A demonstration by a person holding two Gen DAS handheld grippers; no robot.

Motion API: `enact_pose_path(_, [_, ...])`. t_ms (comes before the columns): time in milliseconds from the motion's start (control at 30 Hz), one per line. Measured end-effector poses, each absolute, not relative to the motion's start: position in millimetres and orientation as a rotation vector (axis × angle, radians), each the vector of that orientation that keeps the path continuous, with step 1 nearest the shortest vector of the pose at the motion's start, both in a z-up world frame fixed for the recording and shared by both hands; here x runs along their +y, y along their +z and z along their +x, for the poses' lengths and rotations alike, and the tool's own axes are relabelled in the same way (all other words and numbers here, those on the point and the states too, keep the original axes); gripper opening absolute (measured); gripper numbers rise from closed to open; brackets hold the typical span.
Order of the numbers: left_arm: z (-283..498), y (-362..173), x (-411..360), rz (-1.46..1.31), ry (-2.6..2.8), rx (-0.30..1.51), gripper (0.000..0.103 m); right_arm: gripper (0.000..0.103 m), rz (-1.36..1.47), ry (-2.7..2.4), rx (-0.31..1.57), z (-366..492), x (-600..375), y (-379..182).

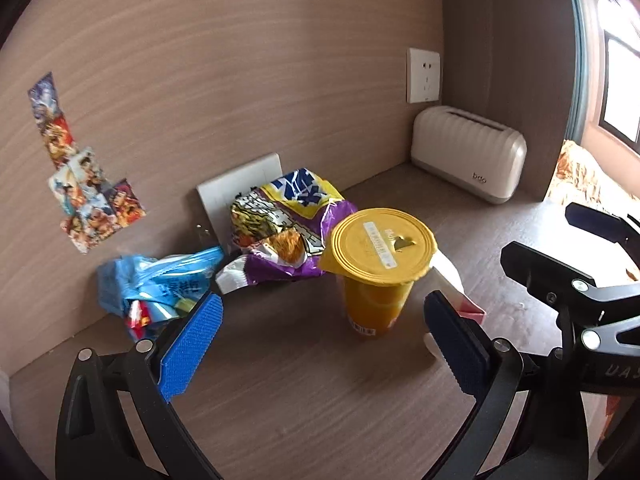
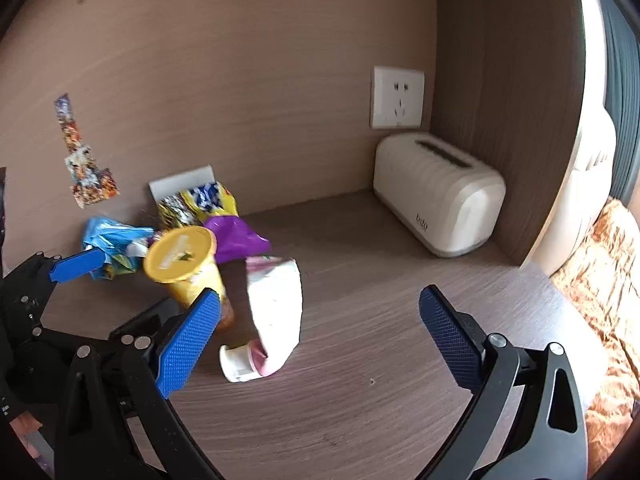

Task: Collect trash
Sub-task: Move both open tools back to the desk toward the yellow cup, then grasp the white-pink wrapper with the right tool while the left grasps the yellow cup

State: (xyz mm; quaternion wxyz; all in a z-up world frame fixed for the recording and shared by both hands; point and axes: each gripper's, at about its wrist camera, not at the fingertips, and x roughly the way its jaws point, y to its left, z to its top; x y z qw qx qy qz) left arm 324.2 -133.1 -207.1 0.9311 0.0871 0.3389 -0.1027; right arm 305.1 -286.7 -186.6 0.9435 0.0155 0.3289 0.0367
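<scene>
A yellow drink cup (image 1: 376, 272) with a sealed yellow lid stands on the wooden desk (image 1: 304, 392). My left gripper (image 1: 320, 320) is open, its blue pads either side of the cup and a little short of it. Behind the cup lie a purple-and-yellow snack bag (image 1: 288, 216) and a blue crumpled wrapper (image 1: 156, 288). A white-and-pink tube (image 2: 272, 312) lies on the desk right of the cup (image 2: 184, 264). My right gripper (image 2: 320, 320) is open, above the desk with the tube between its pads. The snack bag (image 2: 224, 232) and blue wrapper (image 2: 112, 244) show behind.
A cream toaster (image 1: 468, 156) stands in the back right corner under a wall socket (image 1: 423, 75). A white plate (image 1: 240, 188) leans against the back wall. Stickers (image 1: 80, 176) are stuck on the wall at left. An orange patterned cloth (image 2: 608, 300) lies beyond the desk's right edge.
</scene>
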Motion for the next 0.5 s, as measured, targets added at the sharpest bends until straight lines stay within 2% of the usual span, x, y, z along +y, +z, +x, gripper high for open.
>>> enact_pose_path(300, [338.8, -224.8, -159.8, 0.353, -0.281, 0.689, 0.098, 0.097, 0.004, 0.163, 0.823, 337.0, -276.1, -210.3])
enact_pose_path(400, [347.9, -228.6, -160.8, 0.379, -0.308, 0.693, 0.095, 0.087, 0.020, 0.198, 0.873, 347.8, -274.8, -217.6])
enact_pose_path(467, [352.8, -231.4, -162.0, 0.397, -0.322, 0.692, 0.091, 0.075, 0.020, 0.205, 0.909, 354.9, -274.0, -222.9])
enact_pose_path(500, [354.8, -233.1, -163.0, 0.408, -0.327, 0.693, 0.089, 0.074, 0.019, 0.204, 0.926, 358.1, -273.5, -225.6])
